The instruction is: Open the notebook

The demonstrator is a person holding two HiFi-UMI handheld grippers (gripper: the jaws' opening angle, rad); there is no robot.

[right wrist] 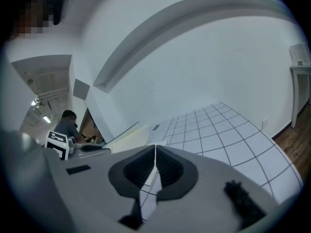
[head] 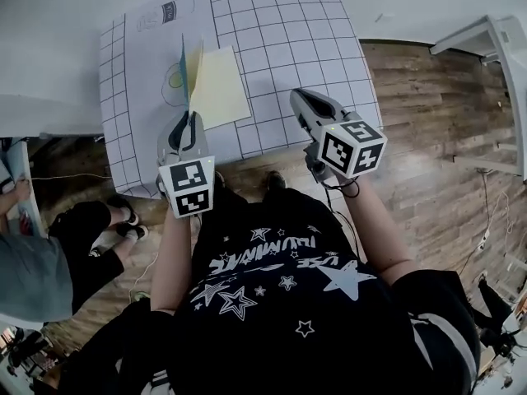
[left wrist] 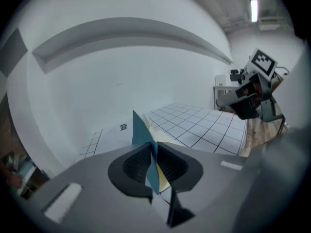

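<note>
The notebook (head: 218,85) lies on the white gridded table (head: 288,23), showing a pale yellow page. Its blue cover (head: 183,62) stands upright on edge, lifted off the pages. My left gripper (head: 188,123) is shut on the near edge of that cover; in the left gripper view the blue cover (left wrist: 141,130) runs between the pads of my left gripper (left wrist: 154,161), with yellow pages behind. My right gripper (head: 298,97) hovers over the table's front right, apart from the notebook. In the right gripper view the right gripper (right wrist: 155,161) is shut on nothing, and the notebook (right wrist: 126,139) is to its left.
The table's front edge lies just below both grippers, with wooden floor (head: 428,138) beyond it. A seated person (head: 49,270) is at the left of the table. White furniture (head: 494,48) stands at the right.
</note>
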